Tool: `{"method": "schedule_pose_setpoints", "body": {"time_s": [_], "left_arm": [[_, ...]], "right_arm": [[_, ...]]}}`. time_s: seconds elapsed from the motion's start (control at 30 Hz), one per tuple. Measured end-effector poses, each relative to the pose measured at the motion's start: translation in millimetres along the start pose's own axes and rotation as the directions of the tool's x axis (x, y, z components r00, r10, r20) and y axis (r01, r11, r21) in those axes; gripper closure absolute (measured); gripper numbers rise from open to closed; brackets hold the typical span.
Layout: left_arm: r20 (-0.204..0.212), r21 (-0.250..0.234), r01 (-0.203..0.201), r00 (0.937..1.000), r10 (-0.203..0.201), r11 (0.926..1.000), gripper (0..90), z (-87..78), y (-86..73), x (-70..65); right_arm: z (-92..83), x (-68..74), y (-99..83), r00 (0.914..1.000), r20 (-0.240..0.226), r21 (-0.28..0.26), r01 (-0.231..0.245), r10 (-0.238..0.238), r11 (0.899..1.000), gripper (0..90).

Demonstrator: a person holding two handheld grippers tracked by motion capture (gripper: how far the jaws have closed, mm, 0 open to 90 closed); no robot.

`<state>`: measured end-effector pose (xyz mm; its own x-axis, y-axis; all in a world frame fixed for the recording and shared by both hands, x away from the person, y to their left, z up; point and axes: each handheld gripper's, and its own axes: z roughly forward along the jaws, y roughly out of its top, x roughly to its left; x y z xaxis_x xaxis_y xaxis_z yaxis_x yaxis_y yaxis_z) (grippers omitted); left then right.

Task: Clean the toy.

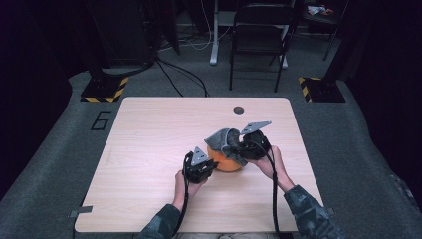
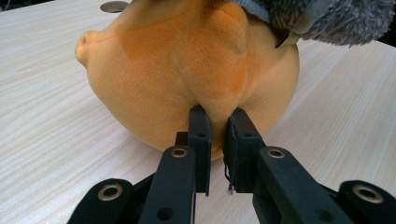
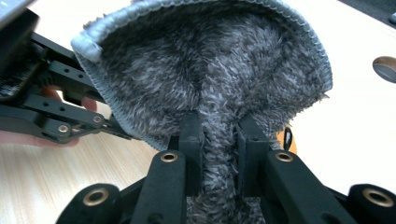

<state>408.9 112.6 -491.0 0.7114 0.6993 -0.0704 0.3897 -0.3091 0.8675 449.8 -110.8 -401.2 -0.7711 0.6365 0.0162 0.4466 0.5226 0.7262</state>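
Plush toy (image 1: pixel 228 163), round and orange, sits near the middle of the pale wooden desk (image 1: pixel 149 149), partly capped by a grey fuzzy hat (image 1: pixel 225 139). High view: the left gripper (image 1: pixel 211 167) meets the toy from its left side and the right gripper (image 1: pixel 238 148) meets the hat from the right, so the toy lies between the two hands, with the hat's gathered edge on the right-hand side and tilted upward. A round hole (image 1: pixel 239 110) marks the desk's far edge, and a folding chair (image 1: pixel 259 35) stands on the floor beyond. Left gripper view: the left gripper (image 2: pixel 218 135) has its fingers (image 2: pixel 200 140) drawn together on a pinched fold of the toy (image 2: pixel 187 70); the toy bulges directly ahead of them, resting on the desk (image 2: pixel 46 116), with a small nub at its left and the hat (image 2: pixel 327 18) hanging over its upper right. Right gripper view: the right gripper (image 3: pixel 219 144) has its fingers (image 3: pixel 190 144) clamped on a ridge of the hat (image 3: pixel 210 70), whose shaggy dark lining and ribbed grey rim open toward the camera; a sliver of the orange toy (image 3: pixel 281 138) shows beneath its right edge. The left gripper (image 3: pixel 51 116) and a hand appear at the left. Judged from this layout, the coming move turns on the hat's opening relative to the toy, which lies below and beyond the right fingers while the left hand anchors it.
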Motion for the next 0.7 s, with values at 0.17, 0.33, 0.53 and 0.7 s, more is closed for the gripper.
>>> {"method": "schedule_pose_setpoints", "body": {"time_s": [0.17, 0.33, 0.53, 0.7], "left_arm": [[-0.002, 0.0, -0.002, 1.0, 0.002, 1.0, 81.5, 0.4, 0.1, -0.7], [-0.001, 0.001, -0.003, 1.0, 0.003, 1.0, 81.5, 0.2, 0.1, -0.4], [-0.002, -0.001, 0.0, 1.0, 0.0, 1.0, 81.5, 0.5, 0.0, -0.4], [-0.001, -0.001, -0.001, 1.0, 0.001, 1.0, 81.5, 0.4, 0.0, -0.4]], "right_arm": [[1.6, -7.6, -3.3, 0.9999, 0.014, 0.026, -0.009, 0.008, 1.0, 75.6], [2.1, -21.1, -8.5, 0.999, 0.027, 0.056, -0.037, 0.035, 0.998, 75.5], [5.4, -35.1, -15.9, 0.9961, 0.049, 0.087, -0.078, 0.074, 0.993, 75.4], [10.7, -45.8, -23.7, 0.991, 0.086, 0.114, -0.112, 0.103, 0.987, 75.4]]}}
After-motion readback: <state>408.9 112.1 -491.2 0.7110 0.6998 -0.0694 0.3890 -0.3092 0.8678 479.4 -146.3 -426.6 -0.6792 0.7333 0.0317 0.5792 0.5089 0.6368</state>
